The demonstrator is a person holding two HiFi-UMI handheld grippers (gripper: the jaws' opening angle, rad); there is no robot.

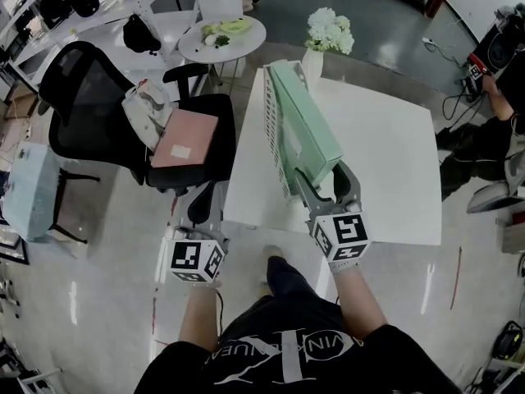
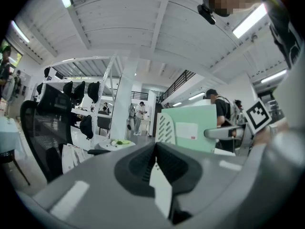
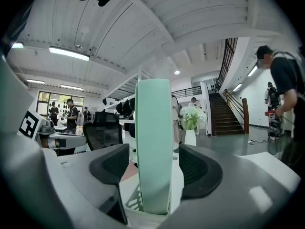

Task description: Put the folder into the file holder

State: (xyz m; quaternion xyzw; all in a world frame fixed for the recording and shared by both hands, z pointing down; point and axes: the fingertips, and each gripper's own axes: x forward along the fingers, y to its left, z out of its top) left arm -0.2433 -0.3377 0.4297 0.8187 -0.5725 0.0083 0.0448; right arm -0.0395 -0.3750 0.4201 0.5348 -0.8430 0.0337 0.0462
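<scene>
As far as I can judge, the main job looks done: the mint-green folder (image 1: 310, 125) stands on edge inside the white slotted file holder (image 1: 274, 130), in the upper middle of the head view, on the white table (image 1: 385, 162). How deep it sits against the far end of the holder I cannot tell.

At the folder's near end, the right gripper (image 1: 326, 189) has its jaws spread wide. In the right gripper view the folder's edge rises between the two pads with clear space on both sides, so it is released, not gripped. What seems left is to draw that gripper back off the folder without knocking it.

Low at the left of the head view, off the table, the left gripper (image 2: 155, 166) has its jaws clenched together on nothing.

For writing, there is little to read. A white label (image 2: 187, 131) with a small red mark sits on the folder's face, right of centre in the left gripper view, too small to make out. Pale lettering crosses the person's black shirt (image 1: 287, 355) at the bottom of the head view, creased and cut off, and I cannot read it as a word.
</scene>
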